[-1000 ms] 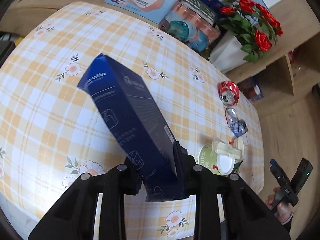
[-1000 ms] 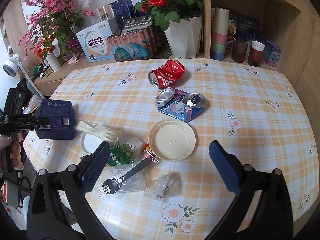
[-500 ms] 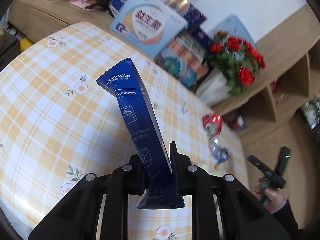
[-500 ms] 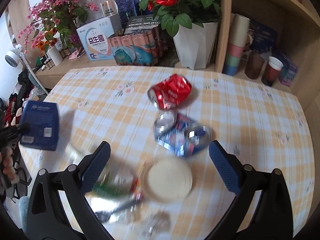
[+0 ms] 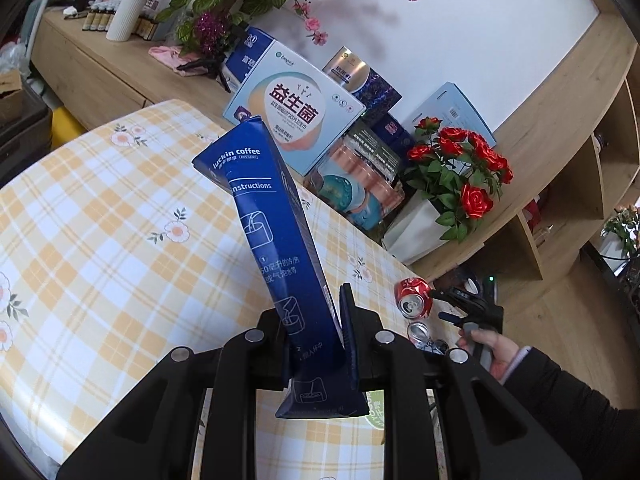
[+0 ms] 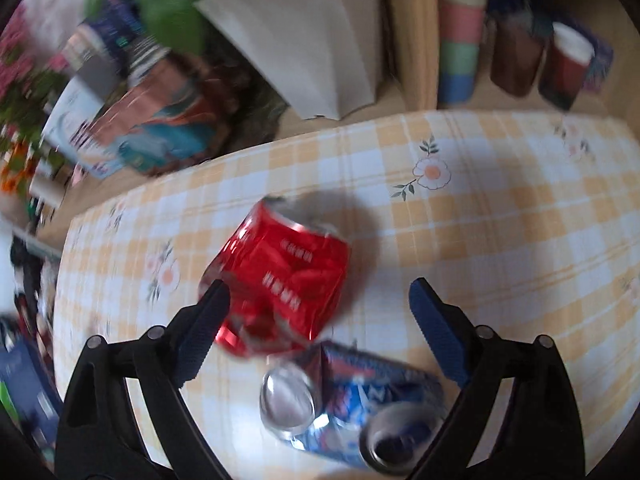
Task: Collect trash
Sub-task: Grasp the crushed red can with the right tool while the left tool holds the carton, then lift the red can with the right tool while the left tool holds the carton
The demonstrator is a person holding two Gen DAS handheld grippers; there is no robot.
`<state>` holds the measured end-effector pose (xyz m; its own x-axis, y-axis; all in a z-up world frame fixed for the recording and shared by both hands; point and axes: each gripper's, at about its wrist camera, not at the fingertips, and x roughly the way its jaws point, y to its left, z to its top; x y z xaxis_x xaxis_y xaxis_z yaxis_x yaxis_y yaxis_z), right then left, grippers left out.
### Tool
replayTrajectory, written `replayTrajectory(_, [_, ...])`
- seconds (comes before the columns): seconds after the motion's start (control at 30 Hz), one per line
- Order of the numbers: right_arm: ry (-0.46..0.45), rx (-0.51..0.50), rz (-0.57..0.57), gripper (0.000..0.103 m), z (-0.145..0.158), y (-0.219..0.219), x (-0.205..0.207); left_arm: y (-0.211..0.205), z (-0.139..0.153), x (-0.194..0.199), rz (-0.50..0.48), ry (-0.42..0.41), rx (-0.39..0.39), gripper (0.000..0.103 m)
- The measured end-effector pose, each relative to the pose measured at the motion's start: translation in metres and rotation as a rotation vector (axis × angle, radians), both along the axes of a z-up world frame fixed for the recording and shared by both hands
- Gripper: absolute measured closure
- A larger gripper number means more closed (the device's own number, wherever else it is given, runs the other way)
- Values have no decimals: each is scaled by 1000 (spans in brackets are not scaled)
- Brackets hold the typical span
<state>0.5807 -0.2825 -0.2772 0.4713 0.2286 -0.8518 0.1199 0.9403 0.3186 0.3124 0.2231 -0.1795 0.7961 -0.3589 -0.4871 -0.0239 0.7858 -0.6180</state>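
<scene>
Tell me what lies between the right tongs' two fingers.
In the right wrist view, the right tongs stand open over the table. The crushed red can lies between the fingers, near the left one; the crushed blue can lies just below.

Both tools are black plastic frames with silver round screw heads along their linkage arms. The right tool [image 6: 318,300] carries ribbed blue pads [image 6: 438,330] on its fingers. The person's right arm wears a dark sleeve [image 5: 568,396] over a pale cuff [image 5: 516,356].

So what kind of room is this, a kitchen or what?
Most likely a home dining or living room: a table under a checked floral cloth, potted red roses on a wooden sideboard, and stacked cups on shelving.
</scene>
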Motion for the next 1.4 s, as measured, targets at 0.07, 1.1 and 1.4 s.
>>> replayTrajectory(0.07, [16,18,-17,15,-7,1,8,0,0,1,1,-3,3,84])
replayTrajectory(1.1, [-157,-30,83,91,87,18,-81,-51,41,-45,-77,-52,66,84])
replayTrajectory(1.4, [-227,-82,184,91,127,16,-179,-74,68,-78,-111,-88,91,84])
